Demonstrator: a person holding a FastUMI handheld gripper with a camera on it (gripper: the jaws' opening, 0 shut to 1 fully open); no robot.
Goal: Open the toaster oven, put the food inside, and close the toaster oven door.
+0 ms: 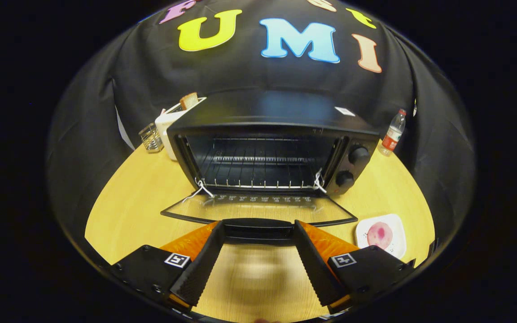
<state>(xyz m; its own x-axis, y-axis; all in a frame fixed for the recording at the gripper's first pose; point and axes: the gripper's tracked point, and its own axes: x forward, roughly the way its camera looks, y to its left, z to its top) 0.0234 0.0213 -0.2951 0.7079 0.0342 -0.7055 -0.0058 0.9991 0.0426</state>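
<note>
Sitting wide open, tool (pixel 258 235) w/ fingertips flanking the ends of the door handle (pixel 258 229), gripping nothing; contact w/ the handle hard to confirm, looking like just beside or barely touching.

Risks from here, as judgement:
- Dragging the glass door (pixel 258 210) back up when pulling away, if a fingertip is catching the handle; door lying fully down, flat over the bench (pixel 133 202).
- Nudging the toaster oven (pixel 267 152) backward toward the white container (pixel 167 130) behind its left side, if pushing forward.
- Snagging the white strings (pixel 200 188) tied at the rack (pixel 258 172) corners when reaching in later.
- Tipping the white square plate (pixel 382 235) on approach, sitting close to the bench edge.

Food (pixel 379 234), pinkish round piece, resting on that plate, off to the right of the right finger, just beside it and slightly ahead, not between the fingers. Oven cavity lying straight ahead beyond the handle, rack bare. Water bottle (pixel 393 132) and wire basket (pixel 151 137) standing well apart at the back.
</note>
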